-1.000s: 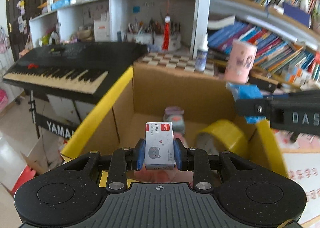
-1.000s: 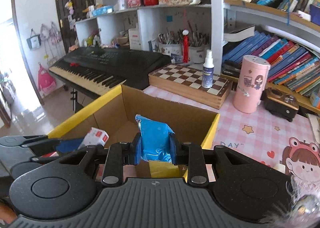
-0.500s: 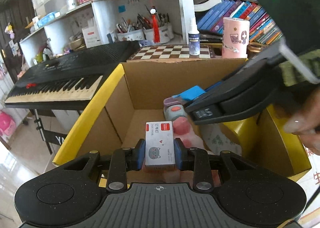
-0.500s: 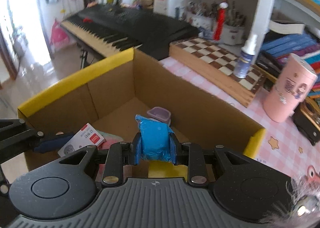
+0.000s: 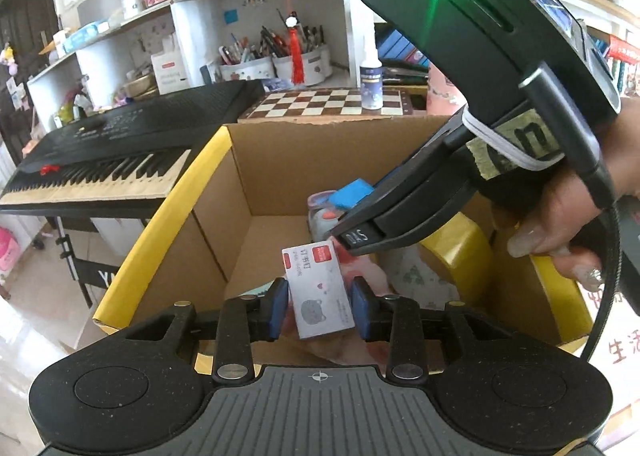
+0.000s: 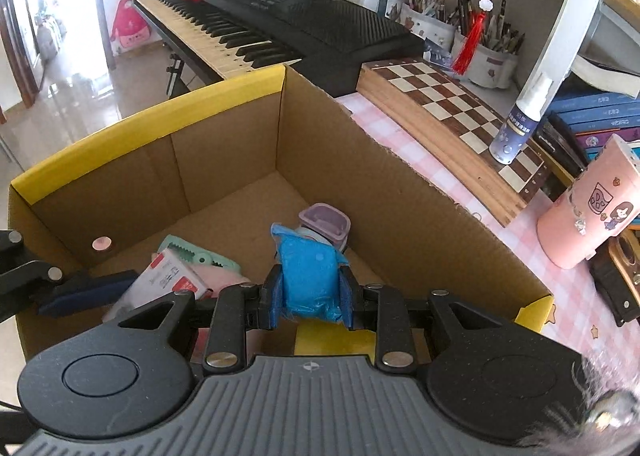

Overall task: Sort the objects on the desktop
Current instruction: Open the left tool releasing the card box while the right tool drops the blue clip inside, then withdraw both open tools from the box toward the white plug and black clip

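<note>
While jaws hover, cardboard box (image 6: 224, 144) holds purple tub (image 6: 325, 221), staple pkt (image 5: 318, 292).

We lose the yellow tape roll (image 5: 460, 252) behind the right tongs (image 5: 340, 232); the keyboard (image 5: 100, 168) runs off-frame.

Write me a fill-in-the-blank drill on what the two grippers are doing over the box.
1. The right gripper is shut on a ___ packet.
2. The left gripper, whose jaws have just been opening, has a small white ___ between them.
3. Both grippers hang over a cardboard box with ___ rims.

Missing: blue; box; yellow
</note>
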Available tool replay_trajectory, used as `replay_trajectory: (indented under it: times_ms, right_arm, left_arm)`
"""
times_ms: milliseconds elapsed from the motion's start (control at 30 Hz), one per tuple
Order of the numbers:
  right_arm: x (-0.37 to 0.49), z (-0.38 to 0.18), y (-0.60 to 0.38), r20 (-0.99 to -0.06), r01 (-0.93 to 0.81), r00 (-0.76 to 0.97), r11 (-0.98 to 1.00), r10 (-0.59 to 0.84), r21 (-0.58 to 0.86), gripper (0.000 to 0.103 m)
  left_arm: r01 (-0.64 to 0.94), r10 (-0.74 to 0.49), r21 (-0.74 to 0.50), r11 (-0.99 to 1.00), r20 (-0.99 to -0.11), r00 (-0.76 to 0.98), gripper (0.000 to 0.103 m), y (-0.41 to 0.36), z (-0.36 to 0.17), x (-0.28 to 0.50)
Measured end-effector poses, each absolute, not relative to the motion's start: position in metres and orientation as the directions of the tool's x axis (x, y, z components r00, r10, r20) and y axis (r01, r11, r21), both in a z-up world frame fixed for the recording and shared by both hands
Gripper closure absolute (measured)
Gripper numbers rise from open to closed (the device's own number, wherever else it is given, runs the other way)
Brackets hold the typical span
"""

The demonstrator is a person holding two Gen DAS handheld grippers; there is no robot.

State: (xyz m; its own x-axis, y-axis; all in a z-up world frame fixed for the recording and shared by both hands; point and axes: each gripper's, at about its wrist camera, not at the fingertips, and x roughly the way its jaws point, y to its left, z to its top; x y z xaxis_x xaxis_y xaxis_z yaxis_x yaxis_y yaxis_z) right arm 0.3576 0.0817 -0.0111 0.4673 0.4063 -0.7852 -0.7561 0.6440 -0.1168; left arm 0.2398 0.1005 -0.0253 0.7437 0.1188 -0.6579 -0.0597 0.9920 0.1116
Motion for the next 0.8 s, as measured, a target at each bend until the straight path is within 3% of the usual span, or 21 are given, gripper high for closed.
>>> replay_trajectory:
  times_ms: [133, 167, 333, 800]
  right_arm:
    - [0.352, -0.005, 0.074, -0.758, -0.737, 0.489, 0.669, 0.433, -0.093, 0.059]
    - [0.349, -0.002, 0.07, -0.746, -0.722, 0.503, 0.687, 0.437, -0.084, 0.052]
    - [0.326, 0.02, 0.046, -0.658, -0.646, 0.604, 0.76, 0.449, -0.074, 0.048]
    - [0.229, 0.061, -0.036, -0.491, -0.437, 0.78, 0.899, 0.388, 0.016, 0.047]
  left_arm:
    - [-0.073, 0.121, 0.105, 0.992, -0.597, 0.793, 0.042, 0.099, -0.016, 0.223]
    - [-0.075, 0.125, 0.109, 0.991, -0.58, 0.805, 0.041, 0.099, -0.013, 0.219]
    - [-0.111, 0.15, 0.104, 0.988, -0.524, 0.839, 0.039, 0.103, 0.002, 0.197]
    - [-0.191, 0.177, 0.004, 0.982, -0.397, 0.901, 0.033, 0.124, 0.044, 0.128]
